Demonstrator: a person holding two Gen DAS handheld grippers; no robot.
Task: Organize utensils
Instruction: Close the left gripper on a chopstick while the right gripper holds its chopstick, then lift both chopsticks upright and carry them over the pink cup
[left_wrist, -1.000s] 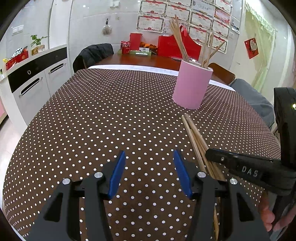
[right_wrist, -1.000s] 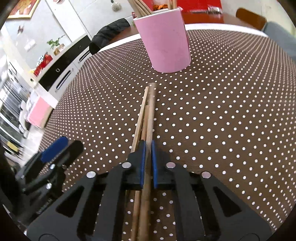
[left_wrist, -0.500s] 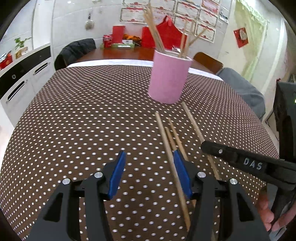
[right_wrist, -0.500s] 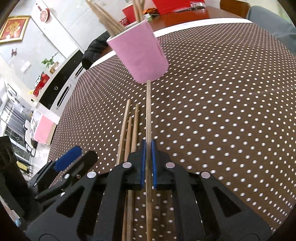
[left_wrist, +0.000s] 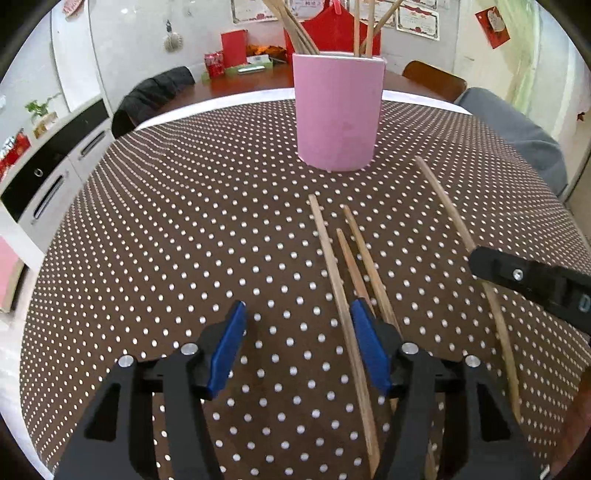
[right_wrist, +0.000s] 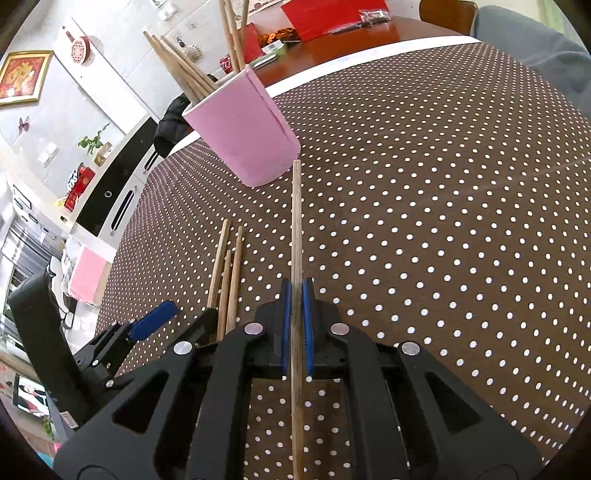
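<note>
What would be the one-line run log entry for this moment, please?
right gripper: shut on one chopstick | left gripper: open, jaws just widened, over three loose chopsticks | pink cup: upright on table

On the table (left_wrist: 184, 221) ahead of me stands the cup (left_wrist: 338, 110), sticks upright in it. Three chopsticks (left_wrist: 334, 273) lie side by side before it (nearest my left fingers (left_wrist: 225, 347)). To their right, one chopstick (right_wrist: 296, 229) points at the cup's base, pinched between my right fingers (right_wrist: 308, 325).
</note>
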